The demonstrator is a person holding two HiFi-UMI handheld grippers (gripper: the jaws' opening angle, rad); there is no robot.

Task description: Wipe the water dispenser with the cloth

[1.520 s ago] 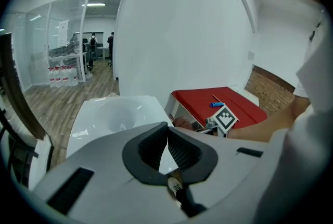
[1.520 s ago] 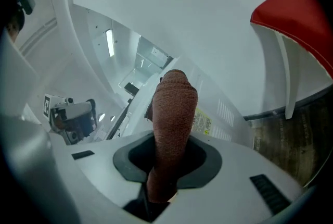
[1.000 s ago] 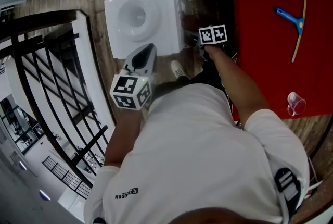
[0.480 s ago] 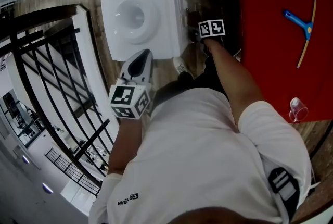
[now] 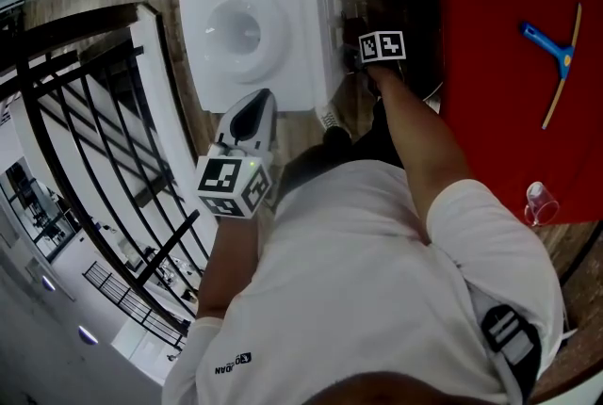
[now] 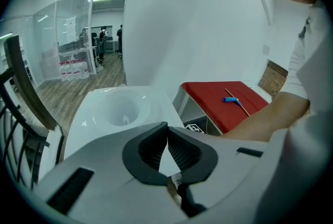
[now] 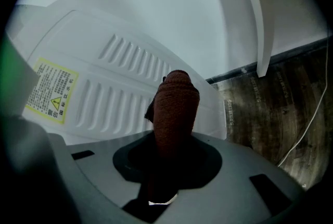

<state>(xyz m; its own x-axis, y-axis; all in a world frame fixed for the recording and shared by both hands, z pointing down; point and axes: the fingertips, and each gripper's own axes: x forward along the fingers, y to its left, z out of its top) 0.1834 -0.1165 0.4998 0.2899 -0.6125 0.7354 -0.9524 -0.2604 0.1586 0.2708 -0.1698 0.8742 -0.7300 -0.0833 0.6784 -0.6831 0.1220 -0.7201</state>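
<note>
One water dispenser (image 5: pixel 254 36) stands at upper centre, and there is one cloth (image 7: pixel 177 98). Grippers number two: left gripper (image 6: pixel 167 135), right gripper (image 7: pixel 173 140). On the right: one red table (image 5: pixel 490 111), one squeegee (image 5: pixel 556 50), one glass (image 5: pixel 537 202).

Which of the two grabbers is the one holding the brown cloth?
The right gripper: a brown cloth is pinched between its jaws, beside the water dispenser's ribbed panel. The left gripper is shut with nothing in it.
</note>
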